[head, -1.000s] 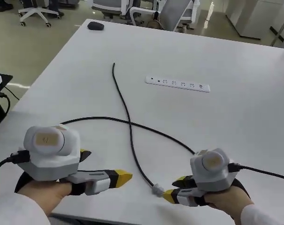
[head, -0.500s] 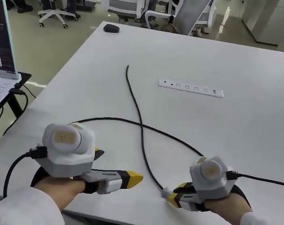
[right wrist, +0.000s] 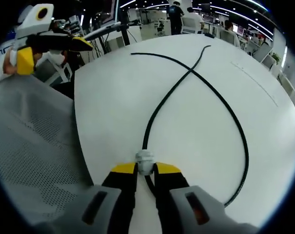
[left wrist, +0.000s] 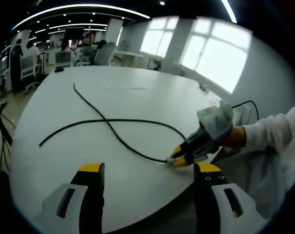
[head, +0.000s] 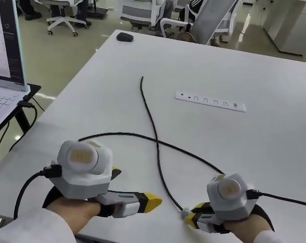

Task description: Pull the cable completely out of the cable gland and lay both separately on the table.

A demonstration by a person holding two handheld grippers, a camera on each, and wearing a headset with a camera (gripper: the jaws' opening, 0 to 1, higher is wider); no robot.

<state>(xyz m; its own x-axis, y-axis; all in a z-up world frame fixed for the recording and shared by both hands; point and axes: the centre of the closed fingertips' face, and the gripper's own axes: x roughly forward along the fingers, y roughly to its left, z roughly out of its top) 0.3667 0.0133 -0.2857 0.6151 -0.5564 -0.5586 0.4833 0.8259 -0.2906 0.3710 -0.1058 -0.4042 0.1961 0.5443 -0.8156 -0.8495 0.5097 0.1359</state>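
Change since the earlier frame: the head view has swung, bringing a laptop [head: 1, 66] in at the left. The right hand-held gripper [right wrist: 146, 168] has drawn closer onto the cable gland [right wrist: 145, 161], and cable and gland lie as before. Cable gland: on the bench [head: 254, 152] by its near edge, threaded on the black cable [head: 151, 121], with the right jaws clenched on it from both sides. Cable: runs away from the gland and crosses itself once. Left hand-held gripper [left wrist: 148, 168]: released, empty, well apart from the gland. Risk: with the cable unheld, pulling the gland would likely drag the whole loop or tighten the crossing instead of freeing it. Obscured: the cable stretch behind the gland, under the right hand-held gripper. How tightly the gland grips the cable cannot be told.
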